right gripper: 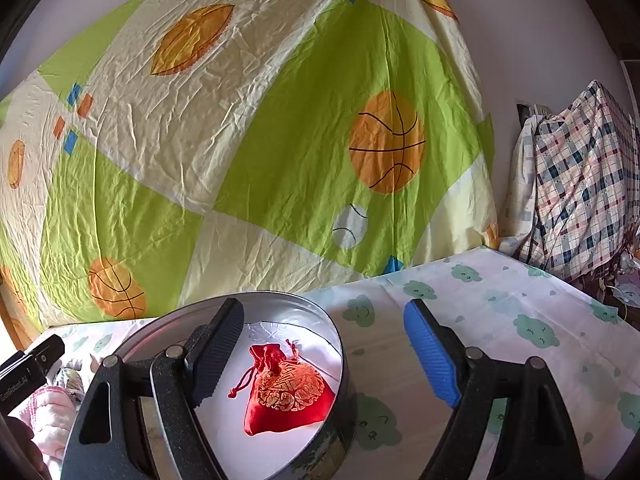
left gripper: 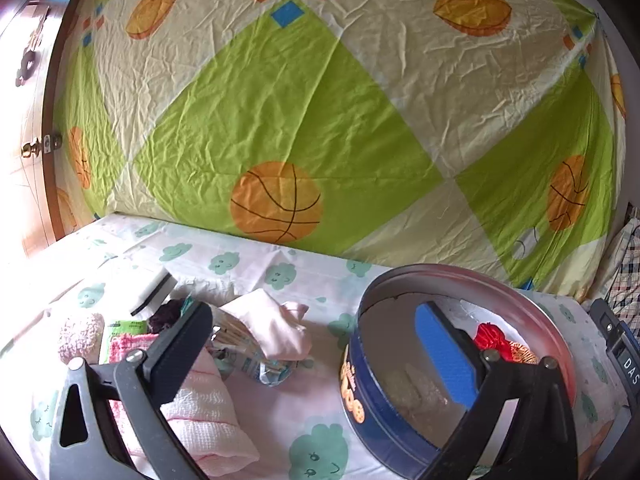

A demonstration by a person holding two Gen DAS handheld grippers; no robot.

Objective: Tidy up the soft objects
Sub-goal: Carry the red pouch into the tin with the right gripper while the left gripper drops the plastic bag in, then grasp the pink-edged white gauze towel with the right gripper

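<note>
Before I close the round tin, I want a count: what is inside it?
The round tin holds one red drawstring pouch with gold embroidery, lying on the pale bottom. The black finger of the right gripper covers the tin's left part, so anything there is unseen.

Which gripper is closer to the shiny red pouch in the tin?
Right. The right gripper hangs open just above the red pouch; the left gripper, also open, sits beside the tin, farther off.

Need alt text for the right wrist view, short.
A red drawstring pouch with gold embroidery lies inside a round metal tin on a cloud-print sheet, seen past the open, empty right hand-held gripper. A green and cream basketball-print cloth hangs behind.
</note>
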